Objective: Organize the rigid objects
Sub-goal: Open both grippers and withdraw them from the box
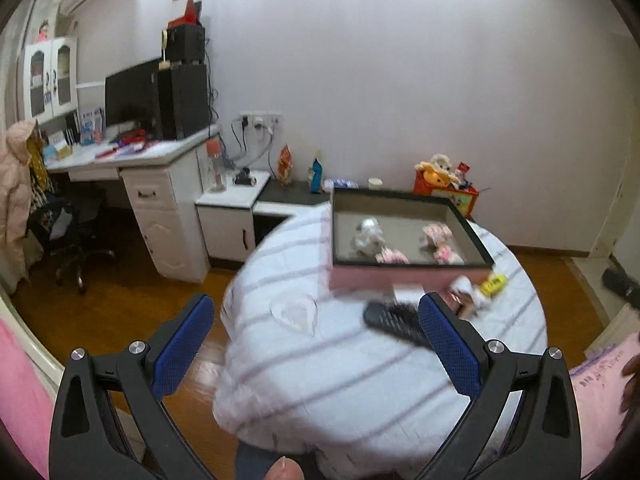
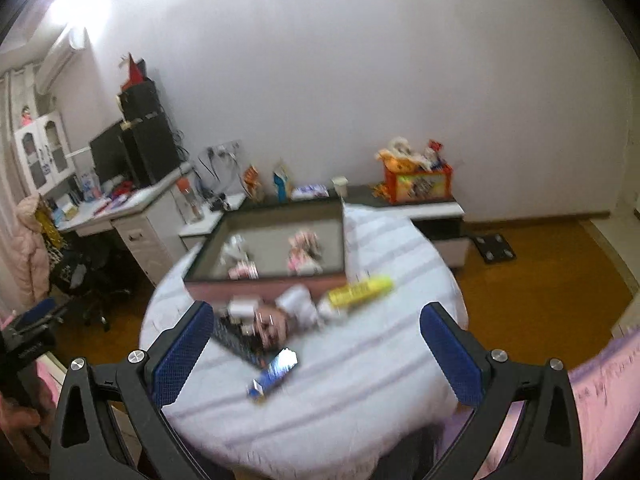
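Both claws spread and empty, remote (image 1: 394, 322) beside tray (image 1: 408, 278), desk (image 1: 132, 156) behind

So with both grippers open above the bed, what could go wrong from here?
1. The remote, yellow tube and small boxes lie bunched against the pink box; closing on one could nudge its neighbours.
2. The striped bedding is soft, so items may sink or slide under a push.
3. Both views are motion-blurred, so either hand-held gripper could be misaligned.

Striped bedding (image 2: 360, 380) lies bare near; clutter (image 2: 280, 316) crowds the box (image 2: 264, 286) front.
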### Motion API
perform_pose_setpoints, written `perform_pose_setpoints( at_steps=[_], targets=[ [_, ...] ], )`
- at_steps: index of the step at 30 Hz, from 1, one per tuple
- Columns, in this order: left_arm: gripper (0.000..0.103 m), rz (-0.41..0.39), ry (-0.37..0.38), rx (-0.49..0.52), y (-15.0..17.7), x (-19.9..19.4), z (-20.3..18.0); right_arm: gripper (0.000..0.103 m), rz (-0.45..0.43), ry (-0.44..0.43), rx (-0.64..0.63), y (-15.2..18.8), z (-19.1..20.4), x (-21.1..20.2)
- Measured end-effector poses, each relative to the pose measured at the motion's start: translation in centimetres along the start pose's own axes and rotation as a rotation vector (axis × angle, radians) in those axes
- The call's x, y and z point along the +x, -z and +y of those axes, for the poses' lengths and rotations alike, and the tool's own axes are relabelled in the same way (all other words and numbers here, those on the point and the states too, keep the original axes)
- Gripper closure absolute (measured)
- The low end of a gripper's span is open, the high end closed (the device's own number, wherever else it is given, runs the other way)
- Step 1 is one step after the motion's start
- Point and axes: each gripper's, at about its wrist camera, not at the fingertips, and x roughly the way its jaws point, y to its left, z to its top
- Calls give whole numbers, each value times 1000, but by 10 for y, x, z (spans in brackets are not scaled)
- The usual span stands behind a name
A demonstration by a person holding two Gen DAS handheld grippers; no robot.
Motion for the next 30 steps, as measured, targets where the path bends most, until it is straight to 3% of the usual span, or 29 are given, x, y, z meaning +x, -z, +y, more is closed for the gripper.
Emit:
perform_pose_setpoints(
  at_steps=[7,20,23,30],
  targets=[
    [0,44,39,21,24,-8,-20,0,74,-18,0,41,14,-6],
    [0,16,24,7,25,-19,-18,0,49,-20,-18,44,23,-18],
    [0,27,27,17,27,-12,-20,0,74,-16,-17,46,24,-7],
    [0,73,31,41,33,24,-26,0,231,-22,-13,65,35,66]
  ],
)
